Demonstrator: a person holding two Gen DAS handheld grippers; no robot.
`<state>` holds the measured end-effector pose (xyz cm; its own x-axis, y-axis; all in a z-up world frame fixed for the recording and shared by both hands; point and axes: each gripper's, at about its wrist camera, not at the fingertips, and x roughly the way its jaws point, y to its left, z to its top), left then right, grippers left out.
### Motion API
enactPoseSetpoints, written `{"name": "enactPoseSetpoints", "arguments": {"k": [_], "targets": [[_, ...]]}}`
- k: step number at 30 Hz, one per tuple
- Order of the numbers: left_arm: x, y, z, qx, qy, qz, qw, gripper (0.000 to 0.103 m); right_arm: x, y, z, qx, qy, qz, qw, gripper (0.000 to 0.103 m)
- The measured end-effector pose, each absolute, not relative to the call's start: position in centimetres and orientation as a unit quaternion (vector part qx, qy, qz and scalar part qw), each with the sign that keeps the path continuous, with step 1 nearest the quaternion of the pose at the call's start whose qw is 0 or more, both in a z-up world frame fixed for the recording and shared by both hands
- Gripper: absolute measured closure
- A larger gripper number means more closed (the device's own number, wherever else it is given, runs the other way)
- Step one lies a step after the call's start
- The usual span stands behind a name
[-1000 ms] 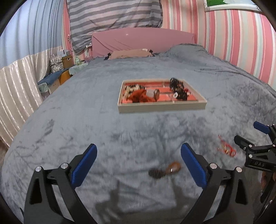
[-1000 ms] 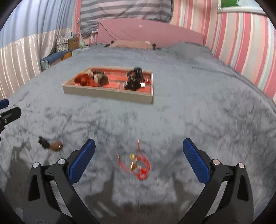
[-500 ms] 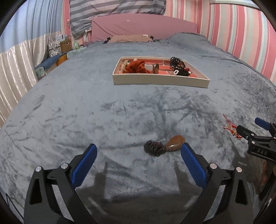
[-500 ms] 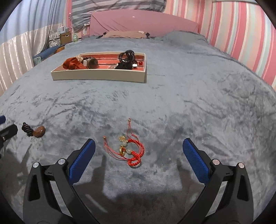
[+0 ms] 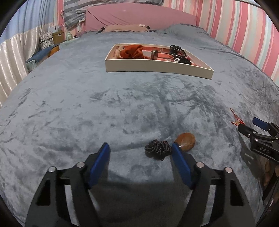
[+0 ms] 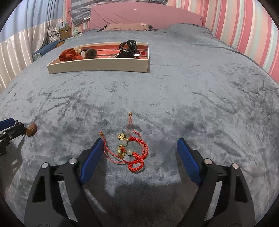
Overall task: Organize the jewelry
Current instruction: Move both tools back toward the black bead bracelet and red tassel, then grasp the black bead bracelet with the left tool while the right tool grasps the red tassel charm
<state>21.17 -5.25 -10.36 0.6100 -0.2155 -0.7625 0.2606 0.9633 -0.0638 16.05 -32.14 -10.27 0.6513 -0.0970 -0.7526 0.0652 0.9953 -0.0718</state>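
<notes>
I hold both grippers wide apart, the left gripper (image 5: 140, 153) around the brown pendant (image 5: 186, 141), the right gripper (image 6: 140, 148) around the red bracelet (image 6: 129, 152), ready to pinch them for the tray (image 6: 104, 66) at upper left.

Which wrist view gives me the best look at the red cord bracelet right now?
The right wrist view: the red cord bracelet lies whole between the open right gripper fingers, beads and gold charms clear. The left wrist view shows only its cord ends beyond the right gripper's fingertip.

A wide bed (image 5: 69, 108) under a grey-blue plush blanket (image 6: 200, 90) fills the room; pink headboard (image 5: 139, 15) behind, striped pink wall (image 5: 244, 26) right, pale curtain (image 5: 12, 59) left.
</notes>
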Motion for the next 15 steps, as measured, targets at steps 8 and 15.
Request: {"name": "enactPoseSetpoints", "arguments": {"k": [8, 15], "targets": [[21.44, -6.09, -10.67, 0.036, 0.422, -0.153, 0.893, 0.061, 16.74, -32.49, -10.97, -0.002, 0.430, -0.032, 0.902, 0.044], [21.61, -6.00, -10.67, 0.030, 0.422, -0.158, 0.892, 0.075, 17.07, -32.21, -11.08, -0.002, 0.432, -0.027, 0.901, 0.061]]}}
